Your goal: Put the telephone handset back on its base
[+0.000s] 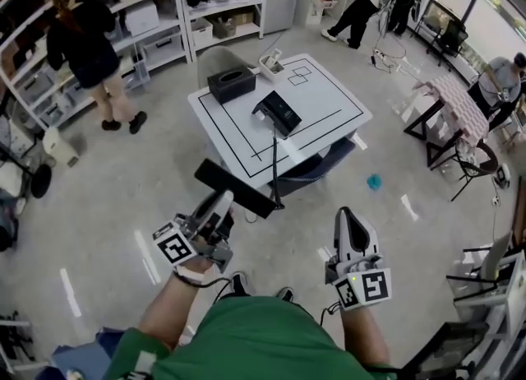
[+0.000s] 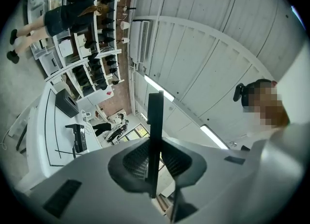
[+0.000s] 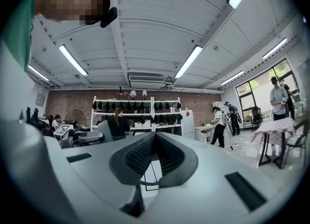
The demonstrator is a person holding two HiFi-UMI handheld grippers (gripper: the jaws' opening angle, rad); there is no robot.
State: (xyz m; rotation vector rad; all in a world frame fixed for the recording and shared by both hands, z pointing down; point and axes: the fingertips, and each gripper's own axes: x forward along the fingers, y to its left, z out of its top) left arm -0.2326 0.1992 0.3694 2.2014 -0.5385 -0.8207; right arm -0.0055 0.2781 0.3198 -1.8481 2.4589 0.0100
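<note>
The black telephone handset [image 1: 234, 189] is a long flat bar held in the air in front of the white table [image 1: 329, 95]. My left gripper [image 1: 220, 204] is shut on it. In the left gripper view the handset [image 2: 155, 121] stands edge-on between the jaws of the left gripper [image 2: 156, 140]. The black phone base [image 1: 278, 113] sits on the table's near side, and a thin cord [image 1: 274, 164] hangs from it. The base [image 2: 77, 138] also shows far left in the left gripper view. My right gripper [image 1: 349, 224] is shut with nothing in it, level and to the right. The right gripper [image 3: 155, 136] faces the shelves.
A black box [image 1: 231, 84] and a small white tray [image 1: 271, 64] stand on the table's far side. A chair [image 1: 316, 169] is tucked under the table. A person [image 1: 90, 49] stands by the shelves at left, others at the back. A cloth-covered table [image 1: 456, 107] is at right.
</note>
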